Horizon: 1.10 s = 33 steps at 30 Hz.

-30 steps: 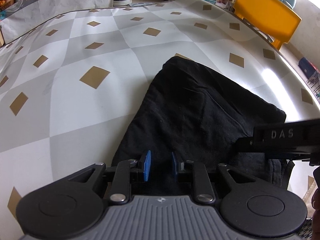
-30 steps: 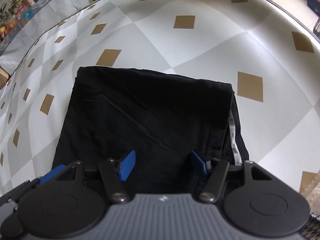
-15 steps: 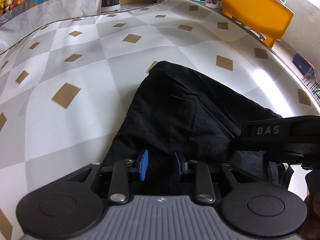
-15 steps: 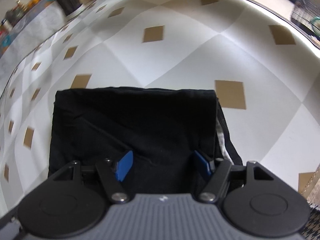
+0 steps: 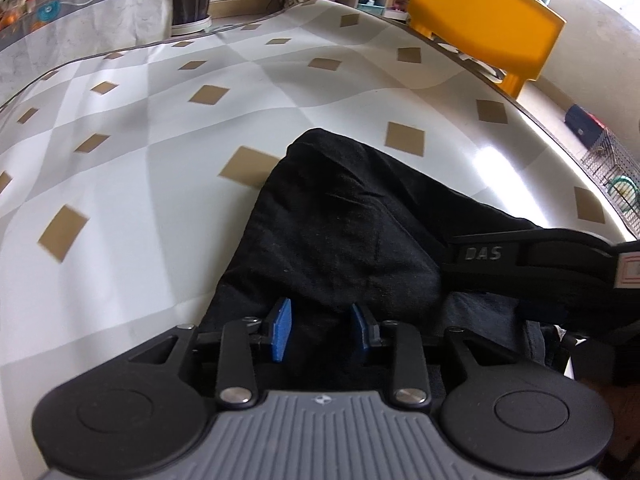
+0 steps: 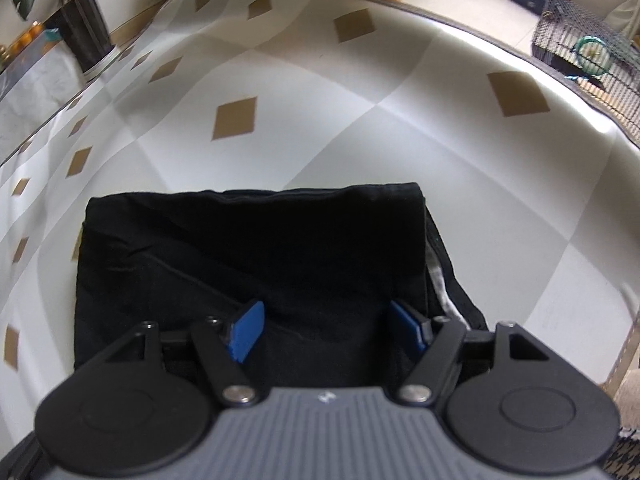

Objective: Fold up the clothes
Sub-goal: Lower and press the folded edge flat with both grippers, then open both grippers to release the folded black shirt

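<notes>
On the checkered tablecloth [image 5: 280, 92], toward 6 o'clock of both wrist views, a black garment [image 6: 248, 256] is seen already folded into a thick rectangle, its folded edge at 12 o'clock. Left gripper [image 5: 320, 330] and right gripper [image 6: 326, 332] are held above its near edge with jaws opening, cloth seen between the blue pads but not pinched, so nothing is gripped. Fabric is judged soft, limp and light, layers likely to slide; a hold is best taken at the near corners through all layers
</notes>
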Motion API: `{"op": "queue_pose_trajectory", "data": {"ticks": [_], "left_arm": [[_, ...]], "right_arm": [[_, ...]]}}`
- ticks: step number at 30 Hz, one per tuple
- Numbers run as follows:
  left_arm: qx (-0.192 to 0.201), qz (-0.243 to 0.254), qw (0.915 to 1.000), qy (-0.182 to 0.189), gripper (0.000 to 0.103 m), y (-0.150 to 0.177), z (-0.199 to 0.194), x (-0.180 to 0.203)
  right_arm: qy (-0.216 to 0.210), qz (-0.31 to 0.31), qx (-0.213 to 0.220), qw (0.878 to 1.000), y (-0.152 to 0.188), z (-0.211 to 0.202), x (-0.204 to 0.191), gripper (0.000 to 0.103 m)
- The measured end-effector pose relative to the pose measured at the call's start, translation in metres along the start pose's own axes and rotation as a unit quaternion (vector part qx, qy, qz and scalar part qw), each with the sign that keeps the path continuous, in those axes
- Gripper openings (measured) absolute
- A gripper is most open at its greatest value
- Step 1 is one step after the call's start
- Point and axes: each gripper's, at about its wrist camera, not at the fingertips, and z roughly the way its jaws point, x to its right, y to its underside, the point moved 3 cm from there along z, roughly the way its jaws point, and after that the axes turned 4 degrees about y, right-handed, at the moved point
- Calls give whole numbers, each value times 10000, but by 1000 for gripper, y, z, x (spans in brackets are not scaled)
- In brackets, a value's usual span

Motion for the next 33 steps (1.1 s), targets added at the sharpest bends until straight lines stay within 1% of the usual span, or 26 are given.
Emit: {"op": "queue_pose_trajectory", "data": {"ticks": [5, 7, 9, 12, 16, 20, 22, 25, 30, 33], "left_arm": [[-24, 143, 9999, 50, 35, -10, 10, 11], [-60, 226, 9997, 39, 44, -12, 12, 15], [-145, 260, 9995, 40, 50, -13, 13, 19], [-281, 209, 9994, 42, 51, -12, 9, 18], [-393, 96, 9992, -9, 63, -7, -1, 13], [-436, 67, 9990, -92, 64, 0, -17, 7], [-460, 92, 9988, -135, 66, 2, -26, 6], [-475, 103, 9987, -176, 68, 6, -39, 2], [-497, 100, 9985, -183, 68, 12, -61, -1], [-481, 94, 9987, -117, 68, 17, -76, -1]], "right_arm": [[138, 85, 124, 9998, -12, 9, 2, 71], [140, 156, 102, 9997, -16, 10, 2, 73], [112, 188, 31, 9998, -19, 10, 2, 75], [39, 216, -107, 9997, -19, 8, 3, 75], [-110, 442, -365, 9983, -16, -1, 9, 75], [-191, 560, -578, 9966, -9, -14, 10, 75], [-222, 547, -692, 9959, -6, -21, 10, 76], [-400, 490, -631, 9960, -2, -35, 13, 76], [-463, 355, -485, 9971, 3, -59, 15, 75], [-524, 256, -448, 9973, 7, -73, 15, 75]]}}
